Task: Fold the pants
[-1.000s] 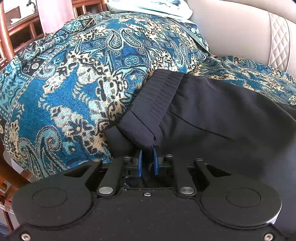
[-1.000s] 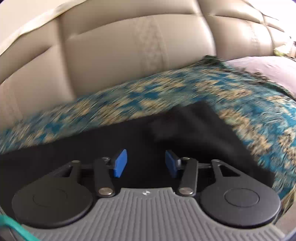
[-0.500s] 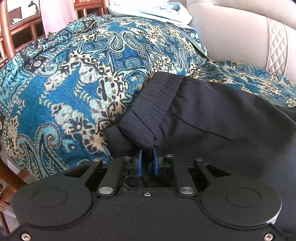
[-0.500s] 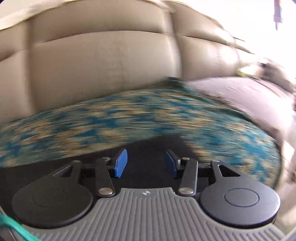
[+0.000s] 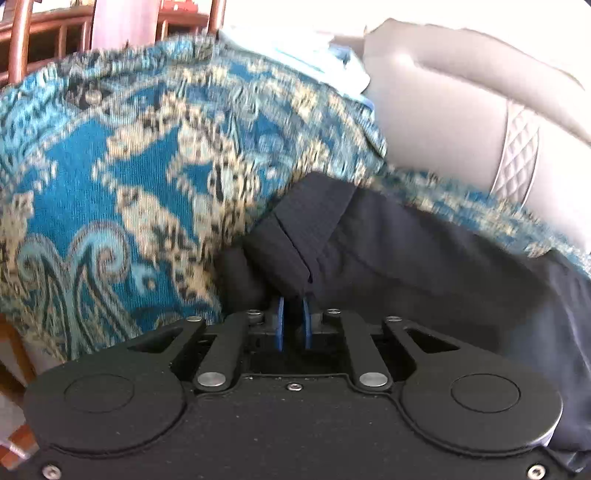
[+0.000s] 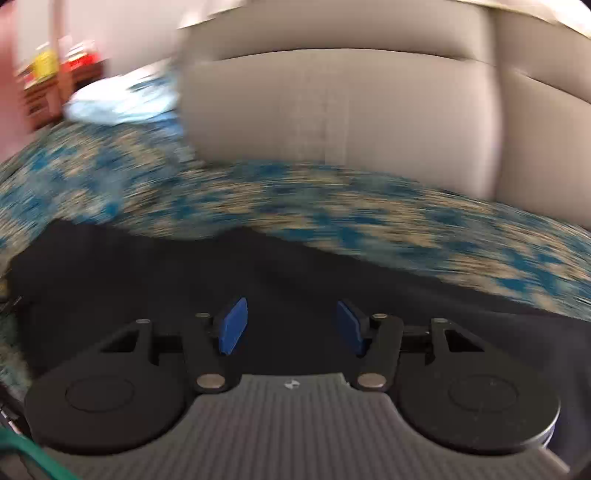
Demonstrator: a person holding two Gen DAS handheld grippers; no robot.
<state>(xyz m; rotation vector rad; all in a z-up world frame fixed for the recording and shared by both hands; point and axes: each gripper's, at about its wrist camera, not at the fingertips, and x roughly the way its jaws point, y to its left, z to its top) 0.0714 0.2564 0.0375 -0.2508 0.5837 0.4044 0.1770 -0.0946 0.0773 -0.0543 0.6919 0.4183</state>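
I worked in a home living room: a beige leather sofa [image 6: 332, 122] draped with a blue paisley woven throw [image 5: 140, 166], wooden chairs [image 5: 44, 33] behind

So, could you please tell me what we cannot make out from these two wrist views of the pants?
- Left wrist view: the left gripper is shut on the waistband corner of the pants; the gripper body hides the cloth below.
- Left wrist view: the legs run off the right edge.
- Right wrist view: the patterned throw is motion-blurred.
- Right wrist view: the right gripper, jaws just opening, is empty; the hems are cut off.
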